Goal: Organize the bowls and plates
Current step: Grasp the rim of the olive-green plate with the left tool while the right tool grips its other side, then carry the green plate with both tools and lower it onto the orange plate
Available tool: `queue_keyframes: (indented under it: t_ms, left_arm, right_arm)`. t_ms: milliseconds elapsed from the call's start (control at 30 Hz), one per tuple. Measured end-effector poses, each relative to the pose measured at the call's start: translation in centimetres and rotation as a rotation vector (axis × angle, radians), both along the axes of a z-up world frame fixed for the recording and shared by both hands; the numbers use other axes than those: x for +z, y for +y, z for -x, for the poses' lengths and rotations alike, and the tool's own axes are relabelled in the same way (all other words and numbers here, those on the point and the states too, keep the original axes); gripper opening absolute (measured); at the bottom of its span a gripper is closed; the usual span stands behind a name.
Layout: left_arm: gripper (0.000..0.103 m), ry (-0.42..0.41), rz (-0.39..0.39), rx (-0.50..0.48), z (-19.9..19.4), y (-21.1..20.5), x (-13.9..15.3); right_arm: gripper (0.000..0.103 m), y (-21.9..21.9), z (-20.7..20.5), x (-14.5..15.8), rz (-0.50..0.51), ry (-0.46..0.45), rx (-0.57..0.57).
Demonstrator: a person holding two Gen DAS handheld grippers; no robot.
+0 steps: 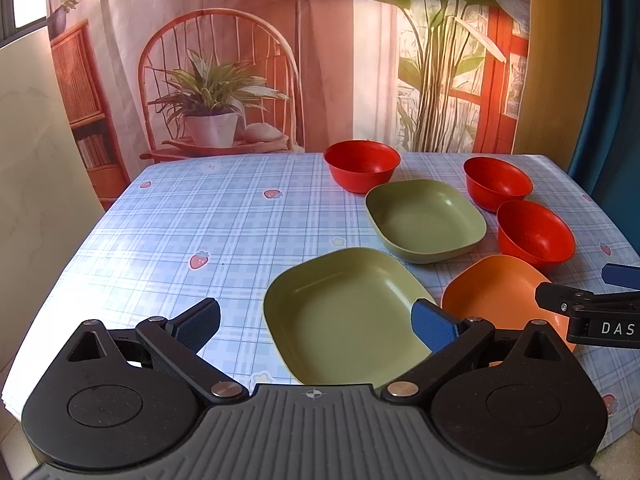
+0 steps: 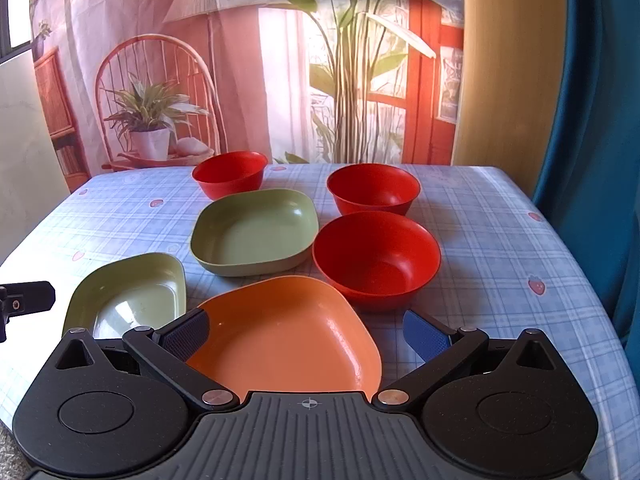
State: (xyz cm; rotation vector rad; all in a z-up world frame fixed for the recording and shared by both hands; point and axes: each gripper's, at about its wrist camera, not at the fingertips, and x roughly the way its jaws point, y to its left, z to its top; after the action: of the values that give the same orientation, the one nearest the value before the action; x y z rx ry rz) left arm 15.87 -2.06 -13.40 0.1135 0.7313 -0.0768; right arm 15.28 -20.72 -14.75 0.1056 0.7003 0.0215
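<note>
Two green square plates, one orange plate and three red bowls lie on the checked tablecloth. My left gripper (image 1: 316, 322) hangs open above the near green plate (image 1: 344, 316), holding nothing. The far green plate (image 1: 426, 220) sits behind it. My right gripper (image 2: 306, 334) is open over the orange plate (image 2: 288, 332), nothing between its fingers. Red bowls stand at the back left (image 2: 230, 172), back right (image 2: 374, 188) and just beyond the orange plate (image 2: 376, 260). The right gripper's fingers (image 1: 568, 300) show at the right edge of the left wrist view, above the orange plate (image 1: 496, 288).
The table (image 1: 180, 232) has bare cloth on its left half and a strip on the far right (image 2: 520, 248). A printed backdrop (image 1: 240, 60) hangs behind the far edge. A blue curtain (image 2: 592, 120) stands at the right.
</note>
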Motion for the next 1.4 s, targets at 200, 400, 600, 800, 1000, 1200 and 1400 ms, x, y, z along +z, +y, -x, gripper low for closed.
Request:
queue_keyframes:
  t_ms: [200, 400, 600, 800, 1000, 1200, 1400]
  left_arm:
    - [0.094, 0.053, 0.039, 0.019, -1.5, 0.8, -0.8]
    - [0.088, 0.104, 0.061, 0.043, -2.8, 1.8, -1.9]
    - [0.079, 0.182, 0.150, 0.075, -3.9, 3.7, -3.6]
    - [0.063, 0.237, 0.202, 0.089, -4.7, 4.7, -5.4]
    - [0.035, 0.271, 0.262, 0.090, -5.1, 5.7, -6.6]
    - [0.029, 0.287, 0.285, 0.088, -5.3, 6.0, -7.2]
    - [0.017, 0.291, 0.287, 0.079, -5.3, 6.0, -7.5]
  right_arm:
    - [0.102, -0.5, -0.9, -0.6, -0.008, 0.015, 0.017]
    - [0.097, 0.1, -2.4, -0.6, -0.047, 0.028, 0.067]
    - [0.085, 2.5, -4.4, -1.1, -0.028, 0.057, 0.164]
    - [0.065, 5.6, -6.7, -1.9, -0.016, 0.087, 0.282]
    - [0.045, 8.5, -8.5, -2.8, 0.013, 0.101, 0.378]
    - [0.034, 9.6, -9.8, -4.0, 0.025, 0.135, 0.394]
    - [0.019, 9.6, -9.9, -4.8, -0.002, 0.164, 0.392]
